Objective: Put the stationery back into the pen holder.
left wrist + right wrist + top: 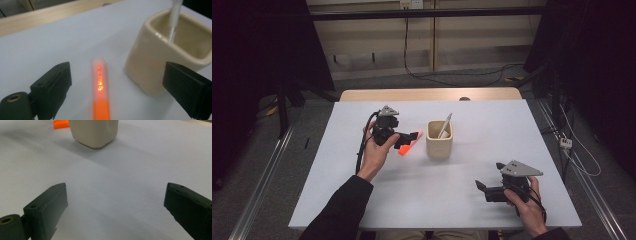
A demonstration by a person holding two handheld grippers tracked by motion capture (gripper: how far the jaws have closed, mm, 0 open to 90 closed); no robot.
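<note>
Nearest the person, at the right of the white table, the right gripper rests low over the bare tabletop with its jaws spread wide and nothing between them; in the right gripper view they frame plain white surface, with the cup and an orange tip far off.

Farther in and to the left, the left gripper is held over the orange marker, which lies flat on the table just left of the cream ceramic cup. In the left gripper view the marker runs lengthwise between the two jaws, which stand wide and clear of it on either side.

The cup stands upright near the middle of the table, apart from the marker, with a white pen leaning inside it.

Beyond the white surface, a wooden table edge shows at the far side.
</note>
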